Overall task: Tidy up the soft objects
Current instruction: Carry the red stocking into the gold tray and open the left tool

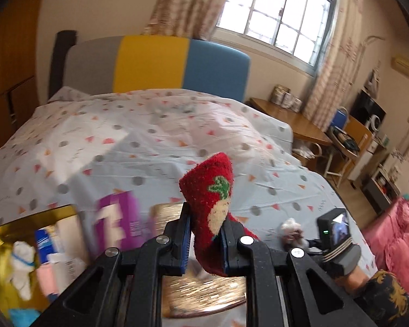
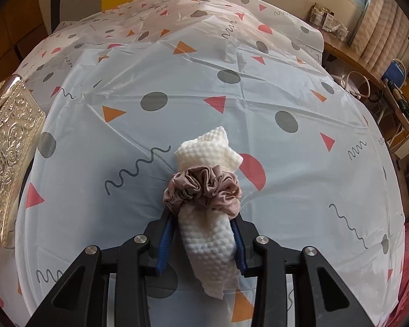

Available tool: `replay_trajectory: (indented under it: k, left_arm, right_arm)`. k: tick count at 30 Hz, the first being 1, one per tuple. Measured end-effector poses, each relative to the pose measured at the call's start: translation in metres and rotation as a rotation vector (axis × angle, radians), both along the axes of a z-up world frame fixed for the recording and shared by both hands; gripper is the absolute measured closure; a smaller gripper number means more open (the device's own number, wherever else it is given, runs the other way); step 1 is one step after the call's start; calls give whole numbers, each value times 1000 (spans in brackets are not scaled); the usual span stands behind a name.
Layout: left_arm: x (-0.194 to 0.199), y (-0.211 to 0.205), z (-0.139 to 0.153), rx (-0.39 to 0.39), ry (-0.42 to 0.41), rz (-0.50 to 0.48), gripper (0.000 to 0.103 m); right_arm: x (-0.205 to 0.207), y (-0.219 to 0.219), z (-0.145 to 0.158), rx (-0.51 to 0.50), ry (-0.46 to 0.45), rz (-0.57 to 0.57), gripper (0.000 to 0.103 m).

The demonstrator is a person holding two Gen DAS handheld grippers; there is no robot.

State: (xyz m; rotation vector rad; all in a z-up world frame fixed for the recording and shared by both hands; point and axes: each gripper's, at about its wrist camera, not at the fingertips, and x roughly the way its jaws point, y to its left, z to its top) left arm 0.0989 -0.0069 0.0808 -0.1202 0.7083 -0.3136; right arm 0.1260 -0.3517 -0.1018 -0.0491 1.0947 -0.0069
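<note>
- The left gripper (image 1: pixel 204 241) was clamped on a red fuzzy sock (image 1: pixel 211 204); both blue-lined fingers (image 1: pixel 184 242) pressed against the sock's sides.
- The sock stood roughly upright between the jaws, its closed end pointing up and away from the camera. A green and cream motif showed on its near face.
- The sock was held above a bed cover (image 1: pixel 150 147) printed with grey dots and orange and pink triangles.
- Below the left gripper lay an embossed gold lid (image 1: pixel 201 291). To the left of it stood an open gold box (image 1: pixel 2 234) holding a white sock, a blue-and-white tube and other items too blurred to name. A purple carton (image 1: pixel 120 218) stood at the box's far edge; whether it was inside the box could not be told.
- The right gripper (image 2: pixel 204 241) was closed on a rolled white waffle-textured cloth (image 2: pixel 208 245), gripping its lower half.
- A dusty-pink satin scrunchie (image 2: pixel 204 189) encircled the roll just ahead of the fingertips; the cloth's free end (image 2: pixel 210 150) fanned out beyond it.
- The bundle was held over the patterned cover (image 2: pixel 231 103); contact with it could not be judged.
- The embossed lid (image 2: pixel 9 158) appeared at the left edge of the right wrist view, well apart from the bundle.
</note>
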Motion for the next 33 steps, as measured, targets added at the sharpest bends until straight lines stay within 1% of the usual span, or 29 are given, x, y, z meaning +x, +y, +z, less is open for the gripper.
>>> replay_trajectory:
  k: [4, 8, 10, 12, 14, 17, 20, 22, 25, 27, 28, 30, 32, 33]
  left_arm:
    - [-13, 68, -18, -5, 34, 116, 85]
    - [-32, 144, -44, -20, 100, 264, 85]
    - [-45, 177, -54, -31, 121, 338, 85]
    - [-59, 216, -66, -63, 153, 434, 85]
    - [-72, 245, -74, -74, 165, 516, 85]
    - [-87, 276, -85, -124, 198, 590, 85]
    - [-90, 288, -98, -183, 238, 611, 85]
    - [-84, 286, -103, -233, 261, 595, 85]
    - [-70, 275, -107, -244, 273, 560, 85]
    - [-57, 266, -109, -227, 280, 528, 85]
    - [-47, 258, -113, -188, 292, 487, 85]
    - [-37, 250, -120, -117, 322, 489, 85]
    - [-27, 244, -130, -92, 355, 450, 83]
    - [-23, 241, -136, -57, 376, 454, 83]
  right_arm:
    - [0, 3, 0, -19, -4, 7, 66]
    - [-1, 6, 0, -36, -8, 14, 66]
    - [-1, 6, 0, -42, -9, 16, 66]
    - [-1, 7, 0, -49, -11, 19, 66]
    - [-1, 8, 0, -52, -12, 20, 66]
    - [-1, 8, 0, -54, -11, 19, 66]
    - [-1, 9, 0, -57, -12, 20, 66]
    - [-1, 9, 0, -59, -11, 18, 66]
    - [-1, 9, 0, -63, -11, 16, 66]
    - [-1, 9, 0, -60, -11, 13, 66]
    - [-1, 9, 0, -60, -11, 12, 66]
    - [-1, 10, 0, -63, -11, 13, 66]
    - [-1, 9, 0, -60, -10, 11, 66]
    - [-1, 9, 0, -60, -10, 12, 66]
